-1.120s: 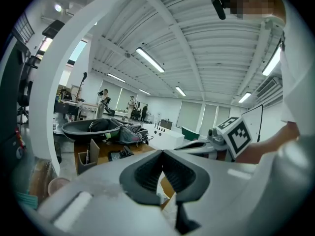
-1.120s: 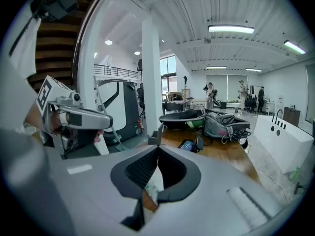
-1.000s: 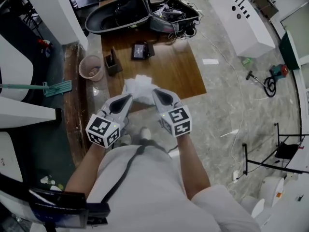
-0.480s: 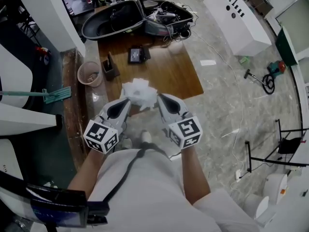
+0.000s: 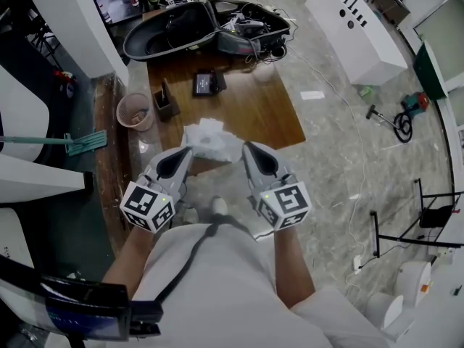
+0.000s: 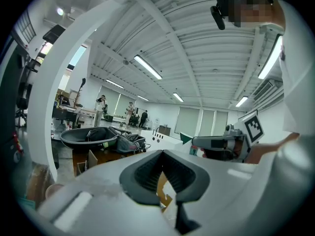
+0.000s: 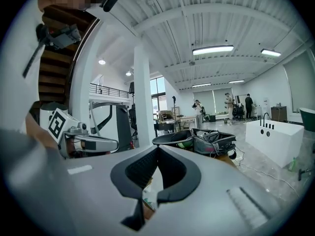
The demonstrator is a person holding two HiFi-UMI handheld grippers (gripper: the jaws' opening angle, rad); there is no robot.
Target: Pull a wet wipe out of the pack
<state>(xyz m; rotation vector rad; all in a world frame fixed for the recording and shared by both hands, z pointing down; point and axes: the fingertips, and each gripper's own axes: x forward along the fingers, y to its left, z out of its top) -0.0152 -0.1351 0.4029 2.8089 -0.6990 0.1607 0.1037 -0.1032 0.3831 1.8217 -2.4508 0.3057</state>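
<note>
Your two claws have eased a little apart since a second ago, the marker cubes swinging outward, and the white bundle between them has opened out slightly.

Nearest you, the left claw [image 5: 186,151] has its jaws pressed together; its own view shows a sliver of white caught low between the pads. The right claw [image 5: 245,149] is closed the same way, with a white strip pinched between its pads.

The wet wipe [image 5: 210,138] sits right at both tips, spanning the gap from one claw to the other, crumpled and held up off the desk. Its long axis runs across you, left claw to right claw, so neither hand is nearer: both are already on it.

I can't make out a pack anywhere near the claws, so the wipe looks to be already free, and any further move would likely be an outward pull along that same line.

Beyond the tips lies the wooden desk [image 5: 254,114], with a small dark holder [image 5: 168,100] ahead of the left claw and a dark device [image 5: 205,83] farther on. An open black case [image 5: 174,27] sits at the far end.
</note>
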